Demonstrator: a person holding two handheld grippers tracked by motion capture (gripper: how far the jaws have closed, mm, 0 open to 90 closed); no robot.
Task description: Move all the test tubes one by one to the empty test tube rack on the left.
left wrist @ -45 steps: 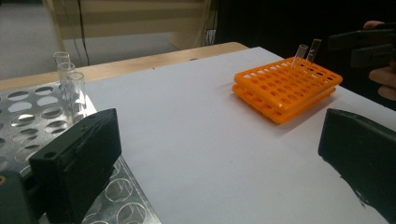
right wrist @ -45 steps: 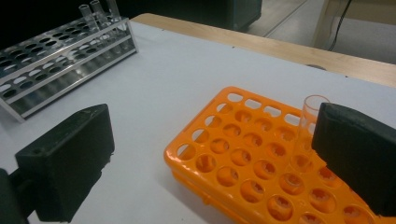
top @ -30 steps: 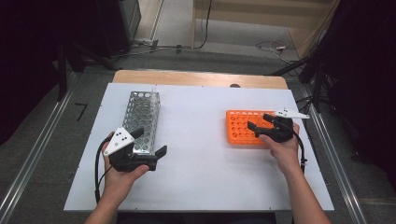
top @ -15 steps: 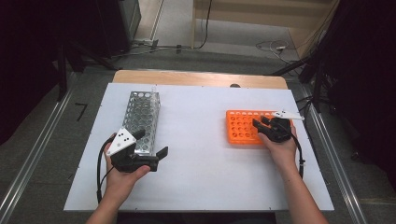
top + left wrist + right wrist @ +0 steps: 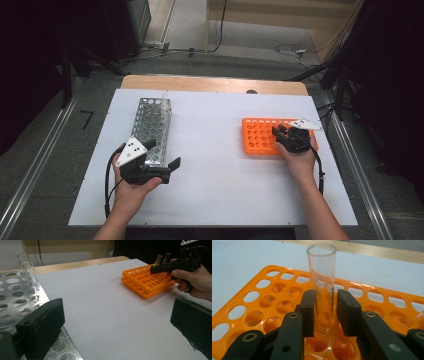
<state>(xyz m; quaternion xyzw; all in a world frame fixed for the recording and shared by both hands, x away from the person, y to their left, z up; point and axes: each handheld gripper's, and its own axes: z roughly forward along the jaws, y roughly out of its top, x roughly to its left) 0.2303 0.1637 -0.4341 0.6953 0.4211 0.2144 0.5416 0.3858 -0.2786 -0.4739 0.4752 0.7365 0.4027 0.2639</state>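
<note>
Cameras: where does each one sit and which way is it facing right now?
High view: above the near table edge, looking forward and down on the white table; both forearms enter from below.
Left gripper view: on the left hand-held gripper, facing across to the orange plastic tube rack; its open jaws show.
Right gripper view: on the right hand-held gripper, jaws just closed on a clear glass test tube.
All share the orange rack.

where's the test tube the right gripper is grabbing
Upright in the orange rack on the table's right, the test tube stands between the right gripper jaws.
</note>
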